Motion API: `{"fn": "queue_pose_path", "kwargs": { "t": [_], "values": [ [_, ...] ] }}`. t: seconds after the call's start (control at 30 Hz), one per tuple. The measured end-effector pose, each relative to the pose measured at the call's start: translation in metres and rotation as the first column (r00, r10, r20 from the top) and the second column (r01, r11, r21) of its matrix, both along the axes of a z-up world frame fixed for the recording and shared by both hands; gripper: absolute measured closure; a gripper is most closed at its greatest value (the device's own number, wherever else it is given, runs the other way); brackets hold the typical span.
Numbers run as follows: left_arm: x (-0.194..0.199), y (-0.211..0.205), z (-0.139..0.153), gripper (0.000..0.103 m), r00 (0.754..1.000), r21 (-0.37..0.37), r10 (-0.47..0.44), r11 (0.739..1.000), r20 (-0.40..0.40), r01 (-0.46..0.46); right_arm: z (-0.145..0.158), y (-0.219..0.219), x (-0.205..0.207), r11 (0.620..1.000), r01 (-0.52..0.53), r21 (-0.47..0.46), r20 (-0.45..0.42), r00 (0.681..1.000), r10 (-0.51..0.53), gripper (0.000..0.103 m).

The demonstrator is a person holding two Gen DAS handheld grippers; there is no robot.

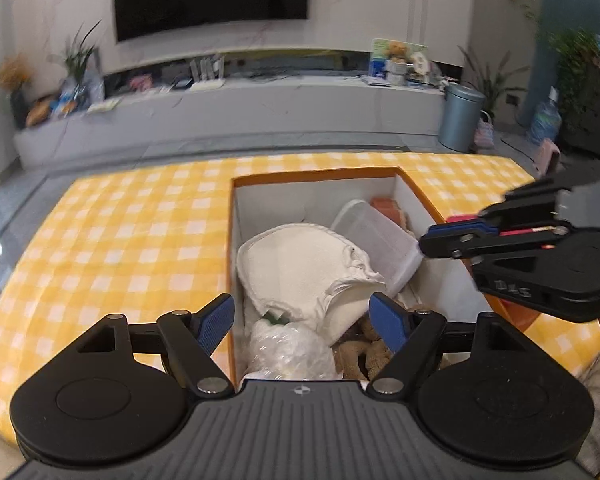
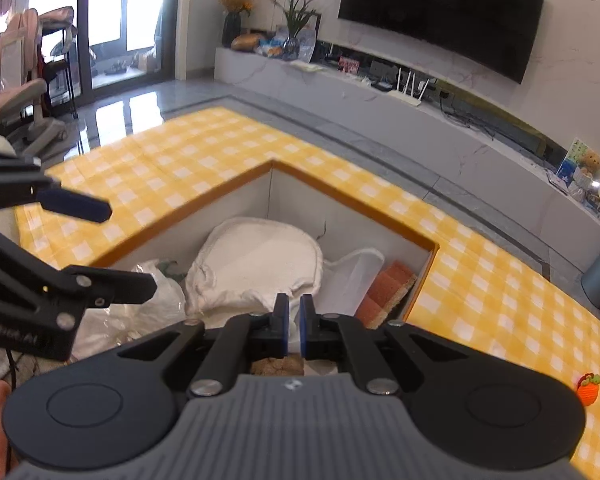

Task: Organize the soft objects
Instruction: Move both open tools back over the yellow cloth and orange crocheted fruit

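An orange-rimmed box [image 1: 314, 173] with white walls stands on the yellow checked table [image 1: 140, 220]. In it lie a white padded slipper-like piece [image 1: 300, 268], a clear plastic tub [image 1: 376, 236], an orange sponge [image 1: 388, 206], a bubble-wrap bundle [image 1: 288, 348] and a brown plush toy [image 1: 364, 352]. My left gripper [image 1: 302, 312] hangs open over the box's near end, nothing between its blue pads. My right gripper [image 2: 295, 308] is shut and empty above the white piece [image 2: 256, 264] and the plush toy [image 2: 278, 366]. It shows at the box's right side [image 1: 424, 244] in the left wrist view.
A small orange knitted toy [image 2: 588, 388] lies on the cloth right of the box [image 2: 352, 196]. The left gripper [image 2: 124, 246] reaches in from the left edge. Beyond the table are grey floor, a low TV bench [image 1: 260, 104] and a metal bin [image 1: 460, 116].
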State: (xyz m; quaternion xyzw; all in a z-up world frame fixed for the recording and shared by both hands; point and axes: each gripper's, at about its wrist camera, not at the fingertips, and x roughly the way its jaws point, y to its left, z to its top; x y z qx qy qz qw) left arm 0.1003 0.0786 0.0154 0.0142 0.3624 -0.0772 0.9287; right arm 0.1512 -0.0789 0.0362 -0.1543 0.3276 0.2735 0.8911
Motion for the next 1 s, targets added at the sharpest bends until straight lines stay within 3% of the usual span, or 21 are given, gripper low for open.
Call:
{"fn": "queue_pose_path", "kwargs": {
  "t": [0.13,0.37,0.57,0.67,0.8,1.0],
  "values": [
    [-0.005,0.007,0.012,0.013,0.999,-0.079,0.041,0.996,0.036,-0.038,0.021,-0.012,-0.005,0.998,0.018,0.059,0.063,0.998,-0.021,0.101],
    [-0.013,-0.003,0.022,0.013,0.997,-0.097,0.029,0.995,0.066,-0.023,0.057,-0.05,-0.005,0.974,0.129,0.188,0.195,0.967,-0.166,0.099],
    [-0.015,-0.01,0.023,0.013,0.997,-0.248,0.042,0.968,0.064,-0.025,0.065,-0.073,-0.012,0.969,0.155,0.191,0.224,0.955,-0.196,0.099],
    [-0.015,-0.023,0.026,0.017,0.997,-0.225,-0.021,0.974,0.07,0.036,0.066,-0.083,-0.013,0.97,0.155,0.186,0.24,0.95,-0.198,0.097],
    [-0.015,-0.039,0.03,0.017,0.996,-0.228,-0.036,0.972,0.082,0.054,0.065,-0.093,-0.007,0.976,0.138,0.171,0.262,0.948,-0.18,0.097],
    [-0.004,-0.077,0.03,0.017,0.995,-0.143,-0.069,0.986,0.079,0.079,0.06,-0.125,0.001,0.952,0.166,0.257,0.28,0.93,-0.238,0.095]
  ]
}}
